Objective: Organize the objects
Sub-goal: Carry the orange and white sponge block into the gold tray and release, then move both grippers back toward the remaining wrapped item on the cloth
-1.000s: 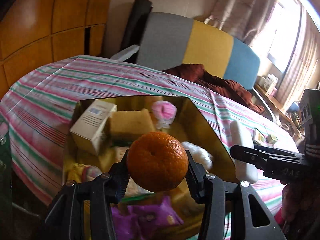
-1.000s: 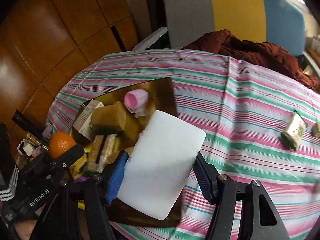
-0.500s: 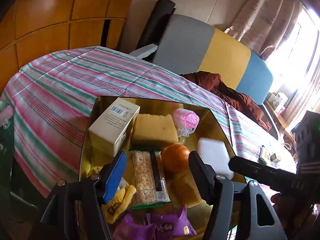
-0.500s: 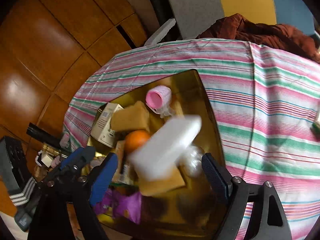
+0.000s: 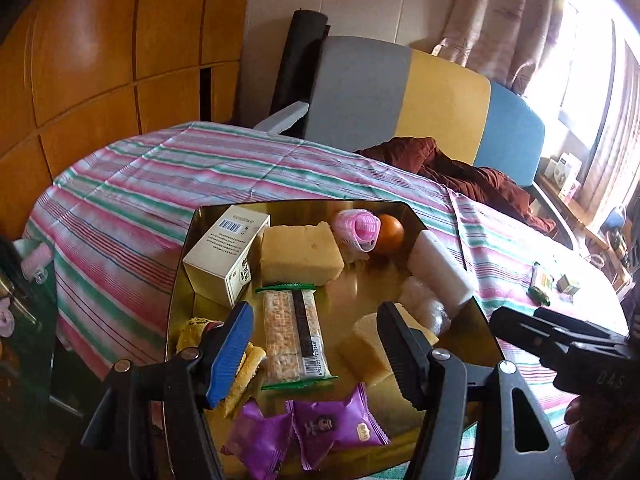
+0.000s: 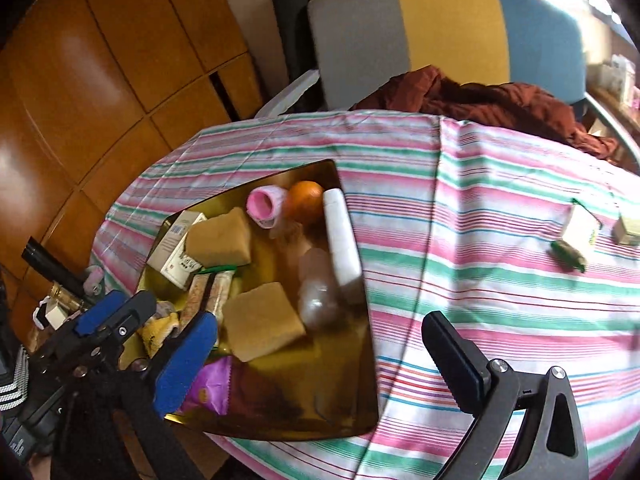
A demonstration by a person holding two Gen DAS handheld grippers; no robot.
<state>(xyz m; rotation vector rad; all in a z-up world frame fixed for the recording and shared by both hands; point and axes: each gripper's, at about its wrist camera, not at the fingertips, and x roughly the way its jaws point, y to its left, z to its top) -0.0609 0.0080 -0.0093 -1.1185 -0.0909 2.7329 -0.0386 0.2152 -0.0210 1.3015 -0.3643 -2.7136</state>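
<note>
A gold tray [image 5: 360,288] [image 6: 370,360] on the striped cloth holds several items. An orange [image 5: 390,228] [image 6: 306,200] lies at its far end beside a pink roller [image 5: 358,230] [image 6: 264,204]. A white block [image 5: 440,268] [image 6: 340,236] leans along the tray's right edge. My left gripper [image 5: 316,354] hovers open and empty over the near half of the tray, above a cracker bar [image 5: 294,336]. My right gripper [image 6: 320,364] is open and empty over the tray's near right corner. In the left wrist view it shows at the right.
The tray also holds a white box [image 5: 226,254], yellow sponges [image 5: 300,256], purple packets [image 5: 332,426] and a clear bag [image 6: 318,292]. A green-and-white packet [image 6: 576,236] and a small box [image 6: 628,230] lie on the cloth at far right. A chair [image 6: 440,28] with a brown garment stands behind.
The left gripper let go of the orange, which rolled to the tray's far end. The right gripper dropped the white block at the tray's right edge. Both now stand open.
</note>
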